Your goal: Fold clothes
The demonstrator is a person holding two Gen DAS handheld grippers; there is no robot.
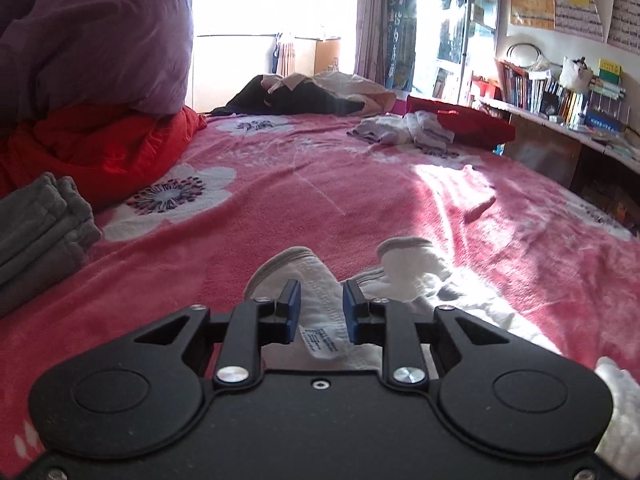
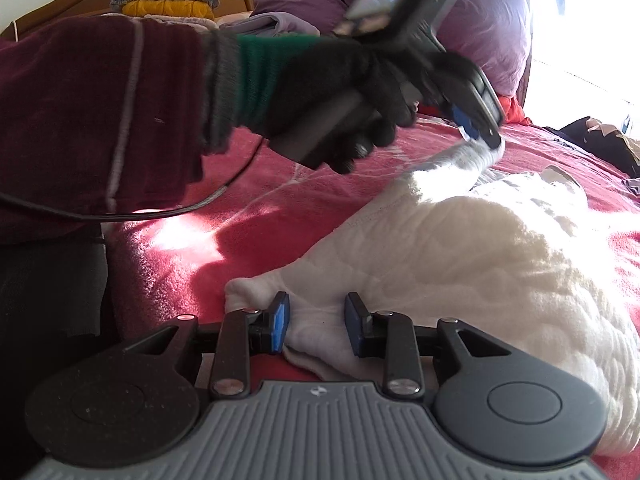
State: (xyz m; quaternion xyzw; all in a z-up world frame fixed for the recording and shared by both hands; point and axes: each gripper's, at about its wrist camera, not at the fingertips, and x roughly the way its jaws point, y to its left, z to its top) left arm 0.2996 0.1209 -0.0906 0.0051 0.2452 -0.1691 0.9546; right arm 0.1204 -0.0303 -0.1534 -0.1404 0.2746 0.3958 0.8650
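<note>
White garment [image 2: 472,248] lies crumpled on the pink blanket [image 1: 280,208], near its front edge. My left gripper [image 1: 318,308] pinches a fold of the garment, label showing between its narrowly parted jaws, and holds that fold lifted off the blanket. My right gripper [image 2: 316,322] grips the garment's near hem, jaws slightly wider. Left of the garment: folded grey cloth [image 1: 36,232]. Beyond it: a clothes heap [image 1: 304,94].

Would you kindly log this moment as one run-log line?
left gripper: shut on white garment | right gripper: shut on its other edge | surface: pink blanket
</note>
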